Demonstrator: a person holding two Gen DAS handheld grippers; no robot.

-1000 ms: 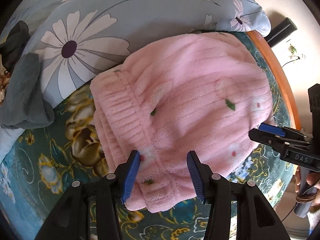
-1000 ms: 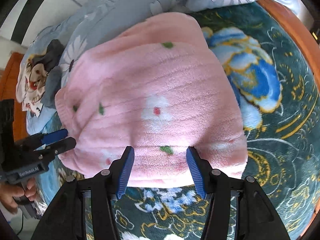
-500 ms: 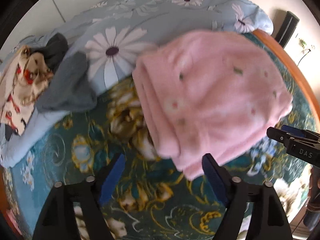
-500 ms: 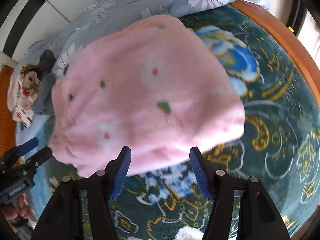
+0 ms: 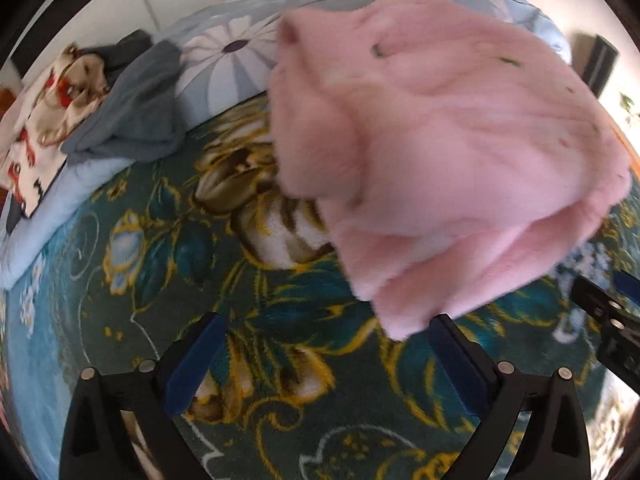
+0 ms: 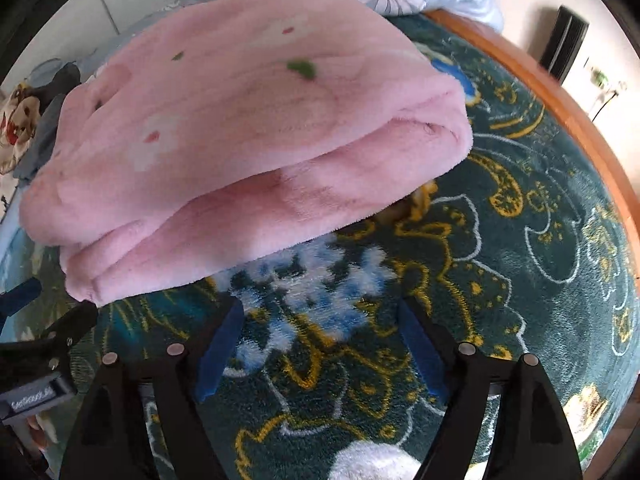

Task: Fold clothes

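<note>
In the left wrist view, the left gripper (image 5: 324,356) is nearest, its blue-padded jaws spread wide with nothing between them, above the dark green floral blanket (image 5: 160,248) that covers the bed. In the right wrist view, the right gripper (image 6: 320,344) is also released, jaws wide apart and holding nothing, over the same blanket (image 6: 540,240). The left gripper (image 6: 36,344) shows at the left edge of this view; the right one (image 5: 608,316) shows at the right edge of the left view.

Just beyond both grippers lies the folded pink fleece sweater (image 6: 248,120), in several stacked layers on the blanket, with small green and red spots on top. In the left view the sweater (image 5: 448,152) is blurred.

Farther away, to the left, is a grey garment (image 5: 136,104), and beside it a cream cloth with red print (image 5: 48,116). Behind these lies a light blue quilt with daisy flowers (image 5: 236,52). The wooden bed edge (image 6: 560,100) runs on the right.
</note>
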